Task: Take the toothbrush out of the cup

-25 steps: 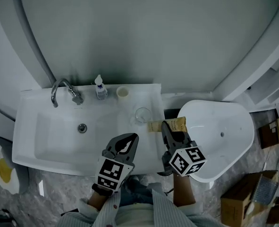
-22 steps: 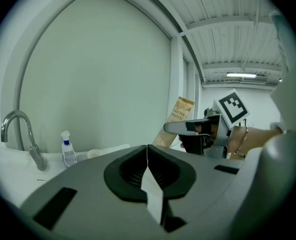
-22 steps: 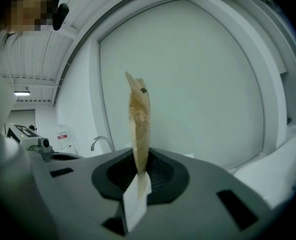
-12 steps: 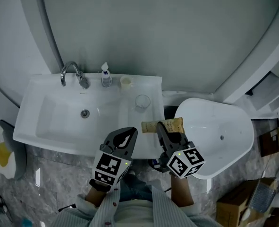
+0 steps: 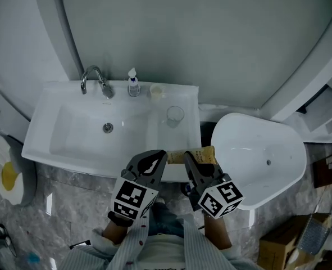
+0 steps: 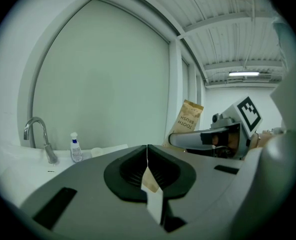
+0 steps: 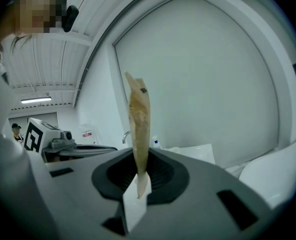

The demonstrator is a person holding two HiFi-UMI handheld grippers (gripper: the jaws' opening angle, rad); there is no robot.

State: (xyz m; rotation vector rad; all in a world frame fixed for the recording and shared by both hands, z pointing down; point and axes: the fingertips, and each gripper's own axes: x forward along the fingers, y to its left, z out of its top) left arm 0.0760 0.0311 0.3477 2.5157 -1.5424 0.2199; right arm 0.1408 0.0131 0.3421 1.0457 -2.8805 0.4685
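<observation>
A clear glass cup (image 5: 175, 115) stands on the right ledge of the white sink (image 5: 42, 122), and I see nothing inside it. My right gripper (image 5: 189, 158) (image 7: 137, 170) is shut on the lower end of a tan paper toothbrush packet (image 5: 199, 154) (image 7: 138, 129), which stands up from its jaws. In the left gripper view the packet (image 6: 189, 120) shows off to the right. My left gripper (image 5: 158, 158) (image 6: 147, 155) is shut beside it at the sink's front edge, with a small tan paper scrap (image 6: 149, 180) pinched between its pads.
At the sink's back stand a chrome faucet (image 5: 95, 77), a small pump bottle (image 5: 133, 83) and a little pale cup (image 5: 155, 91). A white tub-like basin (image 5: 255, 156) sits to the right. Cardboard boxes (image 5: 283, 243) lie on the floor at the lower right.
Both grippers have drawn back from the sink toward the person's body, the right one carrying the packet along. The cup has stayed in place.
</observation>
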